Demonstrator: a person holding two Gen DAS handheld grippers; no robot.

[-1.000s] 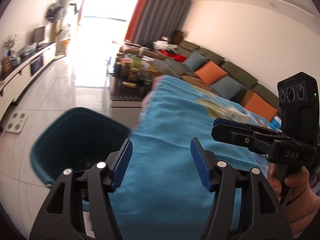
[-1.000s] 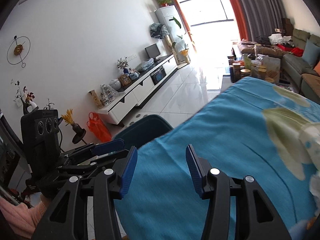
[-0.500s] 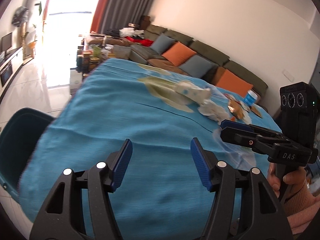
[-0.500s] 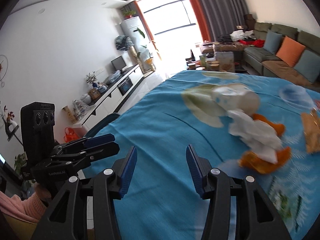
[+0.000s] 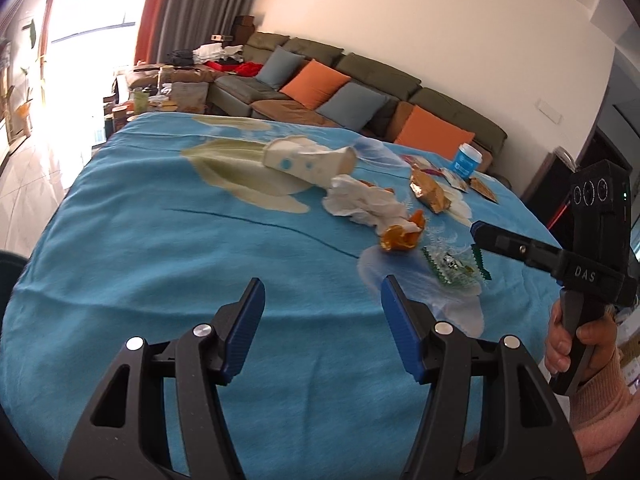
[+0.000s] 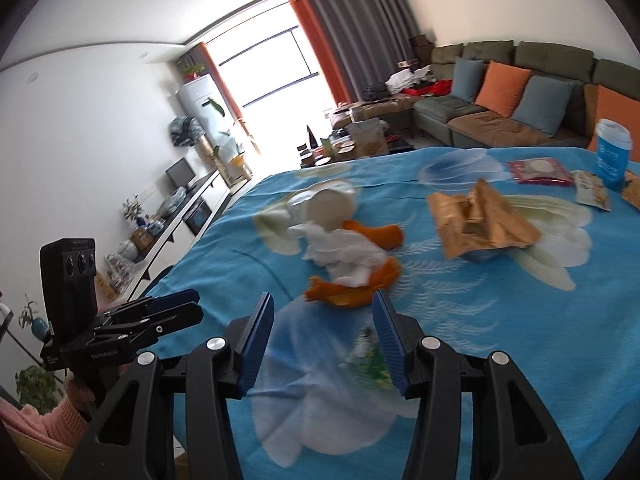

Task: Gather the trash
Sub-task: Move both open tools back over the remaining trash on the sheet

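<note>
Trash lies on a blue tablecloth (image 5: pixel 160 264): a tipped white paper cup (image 5: pixel 308 162) (image 6: pixel 324 206), crumpled white tissue (image 5: pixel 362 204) (image 6: pixel 344 254), orange peel (image 5: pixel 402 236) (image 6: pixel 352 292), a brown foil bag (image 5: pixel 430 192) (image 6: pixel 480 220) and a green wrapper (image 5: pixel 456 266) (image 6: pixel 372 360). My left gripper (image 5: pixel 322 320) hovers open over bare cloth, short of the trash. My right gripper (image 6: pixel 322 336) is open too, low over the cloth, with the peel just beyond its tips and the green wrapper by its right finger (image 6: pixel 390 344). Nothing is held.
A blue-and-white cup (image 5: pixel 466 162) (image 6: pixel 612 152) stands at the far side with flat snack packets (image 6: pixel 540 172) near it. A sofa (image 5: pixel 360 88) with orange and grey cushions runs behind. A dark teal chair (image 5: pixel 10 276) is at the table's left edge.
Both views have swung from the teal chair and the room's window side across the table to the trash pile. Both grippers now sit closer to the litter, jaws still apart.
</note>
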